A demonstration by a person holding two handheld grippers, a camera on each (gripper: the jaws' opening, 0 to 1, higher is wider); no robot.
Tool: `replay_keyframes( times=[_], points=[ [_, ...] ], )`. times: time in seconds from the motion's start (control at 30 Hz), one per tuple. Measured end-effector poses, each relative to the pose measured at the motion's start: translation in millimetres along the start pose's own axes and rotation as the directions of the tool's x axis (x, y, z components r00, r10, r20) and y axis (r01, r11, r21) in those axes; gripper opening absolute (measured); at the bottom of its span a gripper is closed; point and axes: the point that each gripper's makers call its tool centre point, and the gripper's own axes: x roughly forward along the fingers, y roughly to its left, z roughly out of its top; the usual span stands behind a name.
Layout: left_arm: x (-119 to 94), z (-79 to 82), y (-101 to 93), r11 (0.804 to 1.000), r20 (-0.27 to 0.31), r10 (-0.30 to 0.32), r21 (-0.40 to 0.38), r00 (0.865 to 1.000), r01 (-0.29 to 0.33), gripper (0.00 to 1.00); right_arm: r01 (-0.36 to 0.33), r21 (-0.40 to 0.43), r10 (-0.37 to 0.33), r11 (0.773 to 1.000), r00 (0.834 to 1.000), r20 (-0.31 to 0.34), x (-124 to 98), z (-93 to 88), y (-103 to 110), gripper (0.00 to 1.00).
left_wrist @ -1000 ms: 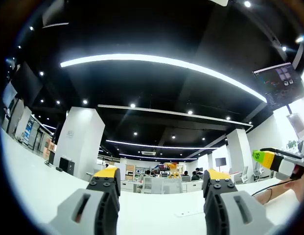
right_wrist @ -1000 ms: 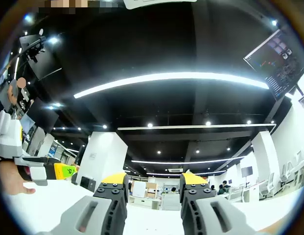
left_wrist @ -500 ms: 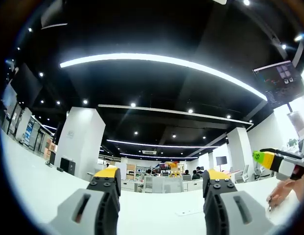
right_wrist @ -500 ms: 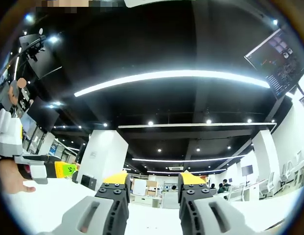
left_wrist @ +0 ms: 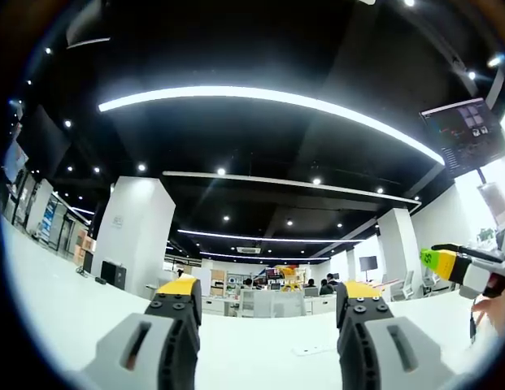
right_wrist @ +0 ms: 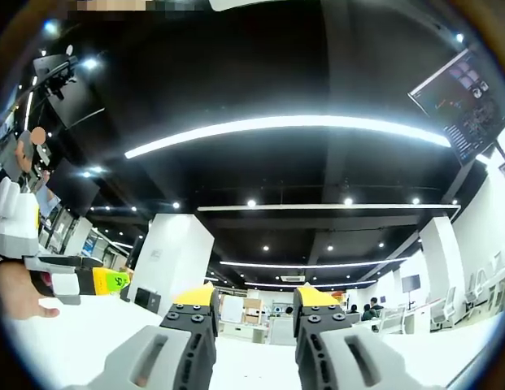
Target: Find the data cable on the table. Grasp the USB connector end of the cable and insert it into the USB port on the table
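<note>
My left gripper stands open above the white table, nothing between its yellow-tipped jaws. At the right edge of the left gripper view the right gripper comes in, with a hand under it and a short dark piece of cable beside the hand. In the right gripper view my right gripper is open and empty, its jaws fairly close together. The left gripper and the hand holding it show at the left edge. No connector or port is clear to see.
A small flat white piece lies on the table ahead of the left jaws. Beyond the table are a white pillar, distant desks with seated people, and a hanging screen. Both views tilt up at a dark ceiling.
In the left gripper view the hand and dark cable have slid toward the right edge. The right gripper's jaws have drawn a little closer together.
</note>
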Motion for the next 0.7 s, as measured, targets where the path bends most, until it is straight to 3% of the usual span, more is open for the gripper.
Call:
replay_keyframes(
  times=[0.7],
  points=[
    [2.6,-2.3,2.6,1.000,-0.015,0.008,0.022,1.000,-0.007,0.66,-0.028,-0.011,0.028,1.000,0.999,-0.033,5.1,-8.7,7.6,0.35]
  ],
)
